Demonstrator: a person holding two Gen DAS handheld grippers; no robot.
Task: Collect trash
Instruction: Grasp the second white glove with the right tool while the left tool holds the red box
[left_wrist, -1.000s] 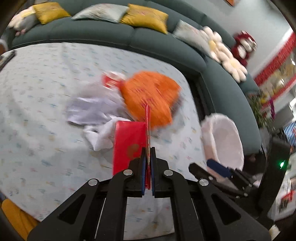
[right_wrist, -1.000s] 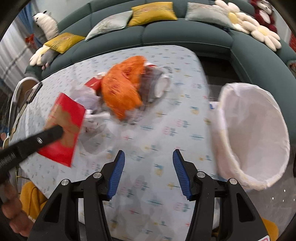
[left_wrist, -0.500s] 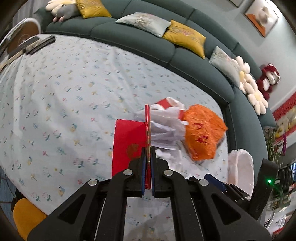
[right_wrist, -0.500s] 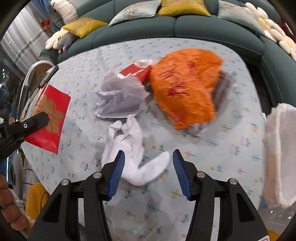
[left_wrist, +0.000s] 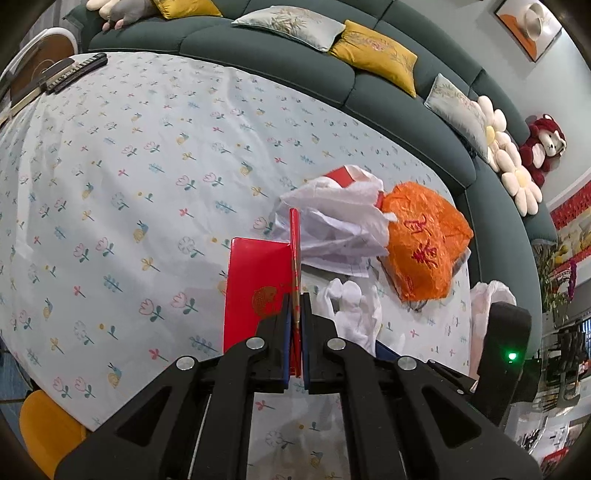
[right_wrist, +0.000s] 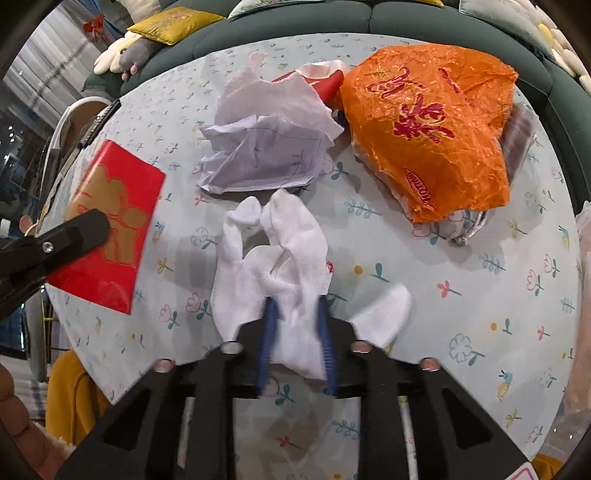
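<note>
Fingers of the right gripper straddle the crumpled white cloth glove, not yet pinched: bite deep into its bulk, while the left gripper clamps the flat red envelope.

One red envelope, one white glove, one crumpled paper, one orange bag, four cushions.

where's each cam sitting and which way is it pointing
Left wrist: on the left gripper, facing across the table toward the sofa; its fingers clamp a red envelope.
Right wrist: on the right gripper, angled down at the table; its fingers straddle a white glove.
Shared: envelope, glove, crumpled paper, orange bag.
</note>
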